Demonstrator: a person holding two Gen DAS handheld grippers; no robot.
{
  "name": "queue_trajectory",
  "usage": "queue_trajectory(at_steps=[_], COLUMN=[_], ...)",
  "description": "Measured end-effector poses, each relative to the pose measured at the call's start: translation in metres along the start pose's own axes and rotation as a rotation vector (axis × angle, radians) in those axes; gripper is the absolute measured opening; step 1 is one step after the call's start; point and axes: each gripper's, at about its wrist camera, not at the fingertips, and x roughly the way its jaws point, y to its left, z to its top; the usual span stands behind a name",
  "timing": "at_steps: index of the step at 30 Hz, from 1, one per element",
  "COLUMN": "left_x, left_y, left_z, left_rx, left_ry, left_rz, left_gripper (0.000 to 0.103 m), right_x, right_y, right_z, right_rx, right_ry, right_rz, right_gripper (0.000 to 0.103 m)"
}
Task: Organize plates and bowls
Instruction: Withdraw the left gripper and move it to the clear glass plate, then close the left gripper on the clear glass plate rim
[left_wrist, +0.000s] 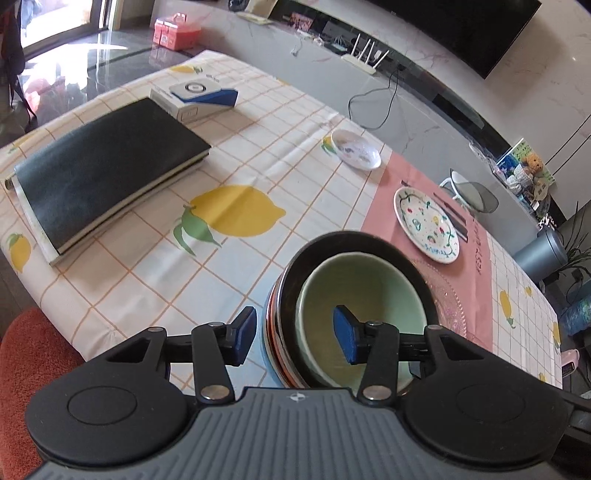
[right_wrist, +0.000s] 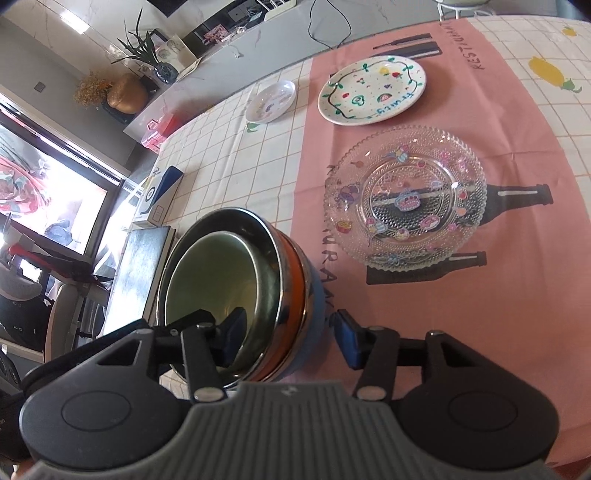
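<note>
Bowls stand nested in 1 stack (left_wrist: 291, 314) on the lemon-print tablecloth (left_wrist: 229, 177), and that stack serves as landmark for everything else. A pale green bowl (left_wrist: 354, 295) sits innermost, inside a dark steel bowl (right_wrist: 273, 258); below that show an orange rim and a blue bowl at the bottom (right_wrist: 314, 306).

The left gripper (left_wrist: 295, 334) straddles the stack's near-left wall with its fingers spread wide: 1 blue pad (left_wrist: 245, 332) hangs outside the stack, the other (left_wrist: 345, 334) inside the green bowl, neither visibly pressing the rims. The right gripper (right_wrist: 291, 338) straddles the opposite wall, also wide open, with 1 finger (right_wrist: 231, 339) inside the green bowl and the other (right_wrist: 349, 341) outside, beside the blue bowl. Contact cannot be told for either.

Beyond the stack and to its right, a clear glass plate (right_wrist: 404, 195) with cartoon stickers lies on the pink printed mat (right_wrist: 498, 295), just beside the stack. Farther past it lies a white plate (right_wrist: 373, 90) painted with green vines and fruit, also on the mat. A small white dish (right_wrist: 271, 101) lies well apart from the stack, at the table's far edge. On the stack's far left lie a black book (left_wrist: 107, 166) and a blue and white box (left_wrist: 195, 98).
</note>
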Motion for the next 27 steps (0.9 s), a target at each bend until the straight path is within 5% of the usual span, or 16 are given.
queue_trajectory(at_steps=[5, 16, 20, 27], left_x=[-0.028, -0.017, 0.003, 0.043], left_y=[-0.018, -0.08, -0.108, -0.15], left_z=[0.006, 0.008, 0.008, 0.017], left_rx=[0.039, 0.128, 0.205, 0.365], left_ry=[-0.1, 0.013, 0.07, 0.182], left_rz=[-0.082, -0.248, -0.244, -0.133], left_gripper=[0.054, 0.054, 0.054, 0.053], right_x=[-0.031, -0.071, -0.073, -0.068], right_y=[-0.014, -0.063, -0.081, -0.107], right_z=[0.001, 0.007, 0.008, 0.011], right_rx=[-0.004, 0.102, 0.135, 0.154], right_ry=[-0.087, -0.189, -0.198, -0.189], right_rz=[0.0, -0.026, -0.042, -0.086], right_gripper=[0.053, 0.05, 0.045, 0.041])
